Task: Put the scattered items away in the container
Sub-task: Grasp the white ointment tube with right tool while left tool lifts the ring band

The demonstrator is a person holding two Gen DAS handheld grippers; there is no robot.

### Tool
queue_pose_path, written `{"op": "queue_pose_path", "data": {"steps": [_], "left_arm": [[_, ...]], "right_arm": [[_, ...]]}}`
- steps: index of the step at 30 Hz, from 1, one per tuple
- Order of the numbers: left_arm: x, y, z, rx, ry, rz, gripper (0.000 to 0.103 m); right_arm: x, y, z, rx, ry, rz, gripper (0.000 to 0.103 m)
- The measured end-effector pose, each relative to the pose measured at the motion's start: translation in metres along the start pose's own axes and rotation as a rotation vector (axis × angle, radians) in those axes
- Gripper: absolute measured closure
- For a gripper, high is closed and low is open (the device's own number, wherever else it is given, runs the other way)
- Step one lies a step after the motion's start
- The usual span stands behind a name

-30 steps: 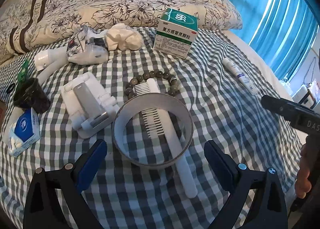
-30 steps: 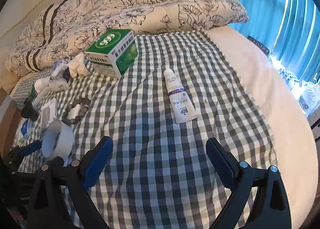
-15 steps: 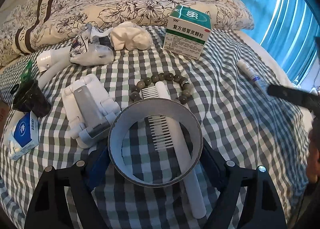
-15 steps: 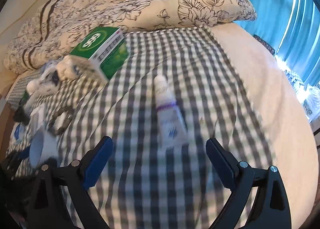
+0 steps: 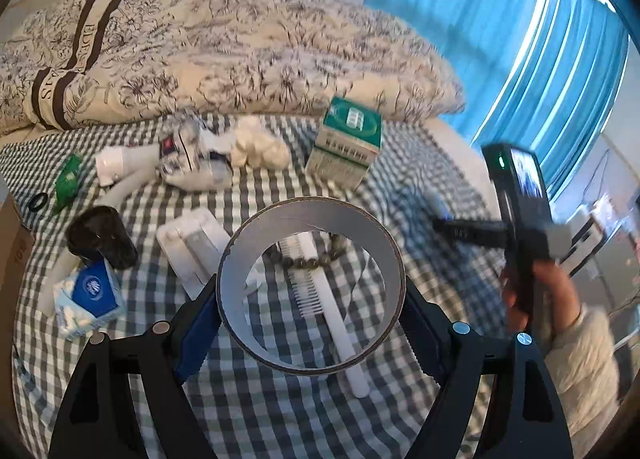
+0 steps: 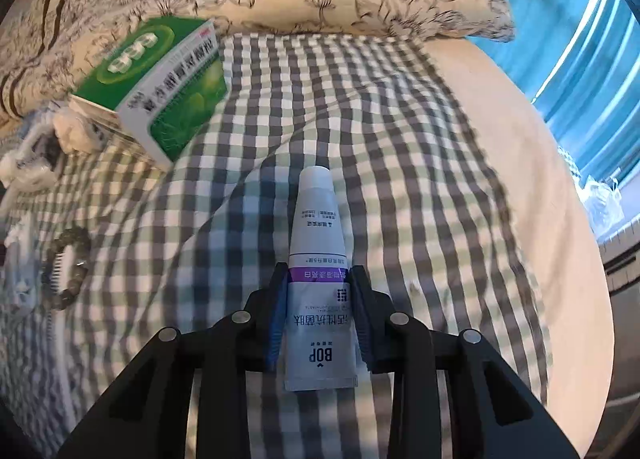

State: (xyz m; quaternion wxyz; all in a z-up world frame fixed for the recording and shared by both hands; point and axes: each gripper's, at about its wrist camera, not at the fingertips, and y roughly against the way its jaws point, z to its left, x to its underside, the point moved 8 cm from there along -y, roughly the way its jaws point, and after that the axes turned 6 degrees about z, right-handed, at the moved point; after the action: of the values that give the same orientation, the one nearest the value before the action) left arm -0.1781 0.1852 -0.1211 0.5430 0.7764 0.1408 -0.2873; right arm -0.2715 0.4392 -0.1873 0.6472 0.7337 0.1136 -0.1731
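Left wrist: left gripper [image 5: 310, 301] clamped on tape roll [image 5: 310, 291], dead centre above checked sheet [image 5: 280, 411]; comb [image 5: 332, 315] at 6 o'clock behind. Right wrist: right gripper [image 6: 318, 279] pinching toothpaste tube [image 6: 318, 287]; green box [image 6: 160, 83] at 10 o'clock

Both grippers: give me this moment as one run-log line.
left gripper: shut on tape roll, raised over comb | right gripper: shut on toothpaste tube | container: not identifiable

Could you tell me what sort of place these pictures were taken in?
Most likely a bedroom: the items lie on a bed with a checked sheet, a floral duvet bunched behind, and blue curtains at the window.
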Motion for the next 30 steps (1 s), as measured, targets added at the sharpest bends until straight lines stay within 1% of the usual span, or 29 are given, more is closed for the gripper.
{"op": "queue_pose_path", "data": {"steps": [2, 5, 7, 8, 9, 10, 13, 15, 16, 17, 18, 20, 22, 23, 24, 25, 26, 27, 29, 30], "left_arm": [[-0.003, 0.013, 0.003, -0.008, -0.008, -0.017, 0.019], [-0.008, 0.032, 0.008, -0.065, -0.037, -0.046, 0.019], [-0.011, 0.045, 0.013, -0.123, -0.049, -0.062, 0.019], [-0.011, 0.05, 0.016, -0.168, -0.052, -0.059, 0.019], [-0.01, 0.055, 0.021, -0.208, -0.052, -0.051, 0.019], [-0.009, 0.06, 0.025, -0.232, -0.049, -0.049, 0.019], [0.0, 0.078, 0.044, -0.267, -0.016, -0.047, 0.019], [0.008, 0.09, 0.056, -0.277, 0.007, -0.045, 0.019], [0.012, 0.095, 0.062, -0.281, 0.015, -0.047, 0.019], [0.017, 0.102, 0.071, -0.288, 0.029, -0.049, 0.019], [0.022, 0.109, 0.078, -0.293, 0.038, -0.05, 0.019], [0.032, 0.125, 0.091, -0.299, 0.05, -0.058, 0.019], [0.038, 0.137, 0.103, -0.31, 0.06, -0.064, 0.019], [0.043, 0.145, 0.11, -0.31, 0.074, -0.07, 0.019], [0.046, 0.151, 0.114, -0.301, 0.083, -0.073, 0.019], [0.049, 0.156, 0.116, -0.295, 0.089, -0.077, 0.019], [0.052, 0.161, 0.118, -0.292, 0.089, -0.084, 0.019], [0.053, 0.165, 0.119, -0.29, 0.085, -0.089, 0.019], [0.056, 0.172, 0.12, -0.291, 0.076, -0.1, 0.019], [0.056, 0.174, 0.12, -0.289, 0.073, -0.103, 0.019]], "right_arm": [[0.009, 0.027, 0.005, -0.008, 0.001, -0.052, 0.074], [0.021, 0.065, 0.017, -0.031, 0.012, -0.109, 0.074], [0.031, 0.091, 0.029, -0.074, 0.02, -0.135, 0.074], [0.036, 0.103, 0.035, -0.095, 0.019, -0.142, 0.074], [0.042, 0.115, 0.043, -0.125, 0.018, -0.143, 0.076], [0.048, 0.124, 0.05, -0.149, 0.016, -0.146, 0.084], [0.073, 0.148, 0.079, -0.221, 0.018, -0.134, 0.085], [0.087, 0.157, 0.102, -0.244, 0.034, -0.121, 0.085], [0.092, 0.158, 0.11, -0.247, 0.043, -0.117, 0.088], [0.098, 0.159, 0.121, -0.254, 0.051, -0.106, 0.093], [0.104, 0.161, 0.128, -0.267, 0.054, -0.095, 0.103], [0.111, 0.165, 0.142, -0.299, 0.061, -0.081, 0.103], [0.118, 0.17, 0.148, -0.273, 0.059, -0.082, 0.103], [0.12, 0.168, 0.149, -0.265, 0.046, -0.074, 0.102], [0.123, 0.161, 0.148, -0.282, 0.018, -0.041, 0.09], [0.127, 0.151, 0.145, -0.305, -0.031, -0.003, 0.061], [0.131, 0.139, 0.141, -0.314, -0.086, 0.029, 0.047], [0.135, 0.13, 0.136, -0.316, -0.126, 0.048, 0.04], [0.142, 0.106, 0.133, -0.33, -0.183, 0.111, 0.041], [0.142, 0.098, 0.134, -0.352, -0.21, 0.133, 0.045]]}}
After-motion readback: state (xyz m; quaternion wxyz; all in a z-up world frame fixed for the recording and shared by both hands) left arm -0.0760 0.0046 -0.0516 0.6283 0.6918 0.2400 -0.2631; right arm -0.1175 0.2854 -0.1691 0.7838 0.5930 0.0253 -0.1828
